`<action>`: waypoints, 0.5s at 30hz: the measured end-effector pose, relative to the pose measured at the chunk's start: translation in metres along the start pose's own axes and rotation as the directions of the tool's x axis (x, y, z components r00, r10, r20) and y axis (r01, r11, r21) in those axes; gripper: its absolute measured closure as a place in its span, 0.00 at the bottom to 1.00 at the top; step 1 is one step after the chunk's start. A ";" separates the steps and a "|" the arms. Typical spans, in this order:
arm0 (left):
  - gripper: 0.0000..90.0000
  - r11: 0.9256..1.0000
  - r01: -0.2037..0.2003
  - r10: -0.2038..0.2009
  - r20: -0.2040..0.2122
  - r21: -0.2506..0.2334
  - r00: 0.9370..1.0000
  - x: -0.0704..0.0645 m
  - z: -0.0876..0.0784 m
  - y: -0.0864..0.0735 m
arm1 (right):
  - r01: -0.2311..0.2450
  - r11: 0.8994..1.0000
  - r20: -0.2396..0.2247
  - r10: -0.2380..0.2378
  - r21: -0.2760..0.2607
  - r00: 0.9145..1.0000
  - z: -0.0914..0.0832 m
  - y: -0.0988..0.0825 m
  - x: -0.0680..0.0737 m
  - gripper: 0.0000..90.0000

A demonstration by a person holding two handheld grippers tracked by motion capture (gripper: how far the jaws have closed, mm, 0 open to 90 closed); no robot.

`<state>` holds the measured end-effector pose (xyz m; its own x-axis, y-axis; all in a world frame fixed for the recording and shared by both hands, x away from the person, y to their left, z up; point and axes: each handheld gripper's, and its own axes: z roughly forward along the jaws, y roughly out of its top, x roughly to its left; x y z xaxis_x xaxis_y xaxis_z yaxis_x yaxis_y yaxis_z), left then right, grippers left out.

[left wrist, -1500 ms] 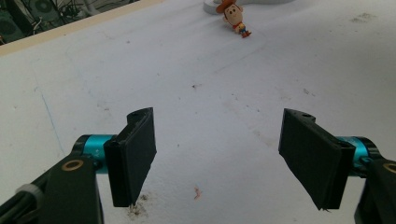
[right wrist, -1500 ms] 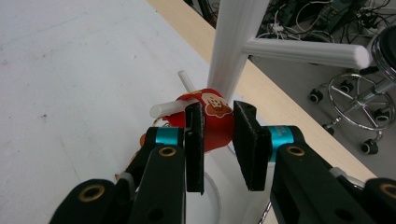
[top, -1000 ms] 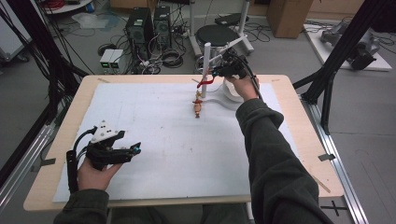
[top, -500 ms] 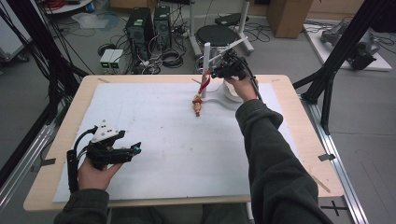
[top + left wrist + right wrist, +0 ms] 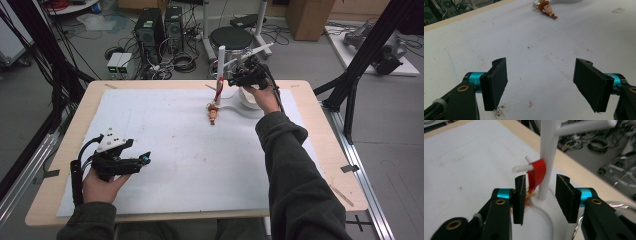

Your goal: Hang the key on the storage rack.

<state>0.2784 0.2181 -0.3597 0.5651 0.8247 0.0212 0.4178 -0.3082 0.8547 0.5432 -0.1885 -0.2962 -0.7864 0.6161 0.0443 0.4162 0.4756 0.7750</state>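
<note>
A small cowboy figure (image 5: 213, 114) (image 5: 547, 10) lies on the white mat at the foot of a white peg stand (image 5: 220, 65) (image 5: 547, 157). Its red strap (image 5: 218, 91) (image 5: 536, 173) is looped over a short low peg (image 5: 520, 167) of the stand. My right gripper (image 5: 231, 80) (image 5: 541, 197) sits level just in front of the post. Its jaws have just been opening; the strap hangs just beyond them and neither pad presses on it. My left gripper (image 5: 145, 159) (image 5: 544, 85) rests low over the near left of the mat, open wide, with nothing between its pads.
The stand's round white base (image 5: 240, 107) sits at the far middle of the mat (image 5: 165, 130), close to the wooden table's back edge (image 5: 190, 84). A longer peg (image 5: 584, 126) sticks out higher up the post. Beyond the table are computers, cables and a stool.
The right gripper has shifted only slightly beside the stand. The figure and its strap are in the same place. The left gripper has not moved.
</note>
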 end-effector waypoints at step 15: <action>0.31 1.000 -0.004 0.004 0.016 0.009 1.000 0.013 0.001 0.007 | -0.078 0.995 -0.025 0.077 -0.055 0.997 -0.031 -0.026 0.019 0.46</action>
<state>0.2895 0.2266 -0.3534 0.5778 0.8160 0.0160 0.4218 -0.3154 0.8501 0.5034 -0.2085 -0.2965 -0.7633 0.6349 0.1193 0.4507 0.3911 0.8024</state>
